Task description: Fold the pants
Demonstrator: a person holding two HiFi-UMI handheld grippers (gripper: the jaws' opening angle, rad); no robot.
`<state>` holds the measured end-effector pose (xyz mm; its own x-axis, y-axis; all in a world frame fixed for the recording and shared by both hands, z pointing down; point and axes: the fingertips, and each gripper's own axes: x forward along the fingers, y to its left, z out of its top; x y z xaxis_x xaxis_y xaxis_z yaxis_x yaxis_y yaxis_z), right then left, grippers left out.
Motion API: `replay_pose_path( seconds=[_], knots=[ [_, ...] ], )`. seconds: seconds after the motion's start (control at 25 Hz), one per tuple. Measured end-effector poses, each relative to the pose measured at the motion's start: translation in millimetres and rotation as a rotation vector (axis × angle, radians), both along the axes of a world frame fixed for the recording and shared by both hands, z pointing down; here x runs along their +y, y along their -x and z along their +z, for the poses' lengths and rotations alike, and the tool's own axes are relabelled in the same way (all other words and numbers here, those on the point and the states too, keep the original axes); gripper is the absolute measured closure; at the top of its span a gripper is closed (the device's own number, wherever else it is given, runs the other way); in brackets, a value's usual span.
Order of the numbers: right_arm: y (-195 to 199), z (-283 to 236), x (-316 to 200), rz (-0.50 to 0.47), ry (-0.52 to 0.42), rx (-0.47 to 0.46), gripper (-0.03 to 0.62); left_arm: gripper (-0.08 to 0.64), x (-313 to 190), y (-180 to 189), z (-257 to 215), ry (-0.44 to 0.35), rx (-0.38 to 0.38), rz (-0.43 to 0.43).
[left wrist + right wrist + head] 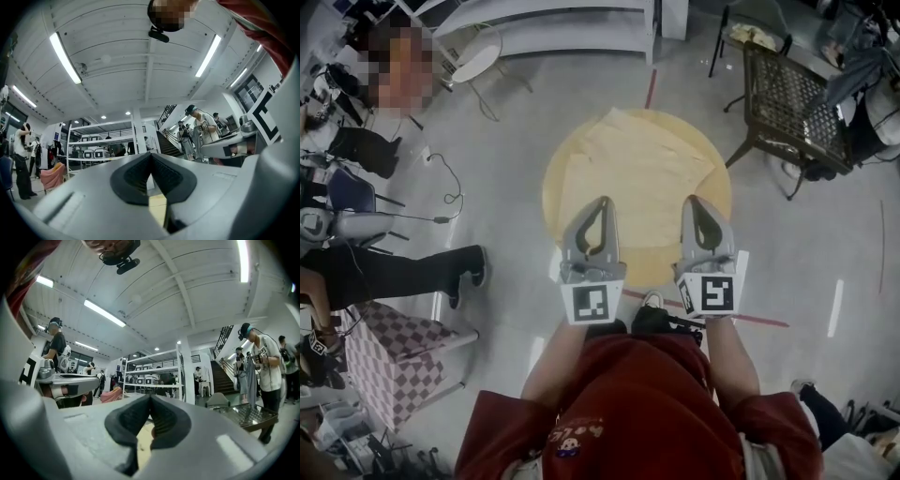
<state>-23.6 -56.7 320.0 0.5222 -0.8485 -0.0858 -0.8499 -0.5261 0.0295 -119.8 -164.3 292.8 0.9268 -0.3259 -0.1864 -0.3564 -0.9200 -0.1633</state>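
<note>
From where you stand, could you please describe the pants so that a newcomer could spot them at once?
A round wooden table stands in the middle of the grey floor. The pants lie spread flat on it, covering most of its top. They are pale cream cloth, slightly lighter than the wood.

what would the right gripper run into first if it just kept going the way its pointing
Probably nothing nearby: the shut right gripper points about level across the round table, seemingly above the cream pants. Height is hard to judge; if low, the pants come first.
</note>
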Motion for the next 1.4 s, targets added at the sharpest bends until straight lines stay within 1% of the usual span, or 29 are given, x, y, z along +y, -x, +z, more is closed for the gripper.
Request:
replay_pose_path(
  seconds=[0.2,0.24,0.28,0.4,0.44,0.56,0.68,0.76,0.8,0.92,1.08,1.16,1.24,1.32,1.4],
  knots=[
    [-9.0,12.8,-15.9,0.011,0.026,-0.023,0.591,0.554,-19.5,-9.0,15.2,0.016,-0.034,0.016],
    [-9.4,15.4,-18.4,0.014,0.035,-0.027,0.591,0.554,-22.7,-9.8,18.5,0.014,-0.043,0.022],
    [-10.4,18.4,-20.6,0.018,0.046,-0.029,0.591,0.554,-25.1,-11.7,22.1,-0.005,-0.060,0.031],
    [-13.1,32.6,-28.6,0.022,0.100,-0.027,0.591,0.554,-29.9,-18.6,36.9,-0.140,-0.164,0.082],
    [-11.7,39.4,-32.3,0.016,0.128,-0.022,0.591,0.552,-31.4,-19.3,44.4,-0.169,-0.197,0.100],
    [-4.4,63.6,-41.3,-0.020,0.214,-0.018,0.591,0.554,-36.1,-17.4,77.5,-0.197,-0.300,0.152],
    [-1.9,87.5,-41.6,-0.061,0.284,-0.045,0.591,0.552,-37.4,-14.2,117.0,-0.173,-0.417,0.192],
    [3.6,103.9,-43.3,-0.104,0.359,-0.039,0.586,0.552,-36.0,-11.0,139.2,-0.173,-0.493,0.224],
    [9.1,113.7,-45.4,-0.134,0.406,-0.034,0.560,0.522,-34.8,-8.4,150.3,-0.174,-0.534,0.244],
    [30.9,146.5,-54.9,-0.242,0.555,-0.011,0.531,0.460,-33.4,2.0,188.0,-0.175,-0.662,0.305],
    [51.2,200.8,-49.4,-0.384,0.784,0.009,0.451,0.380,-37.2,22.0,237.0,-0.197,-0.860,0.394],
    [53.8,220.7,-40.3,-0.430,0.873,0.007,0.428,0.366,-40.3,34.1,258.3,-0.221,-0.956,0.437],
    [52.8,235.4,-33.4,-0.462,0.935,0.010,0.416,0.343,-46.9,45.4,277.6,-0.251,-1.045,0.465],
    [48.3,249.5,-27.6,-0.485,1.000,0.024,0.410,0.321,-57.4,54.7,293.9,-0.263,-1.123,0.477],
    [43.3,263.3,-22.1,-0.506,1.069,0.042,0.402,0.314,-69.9,64.2,308.9,-0.269,-1.205,0.486]
  ],
)
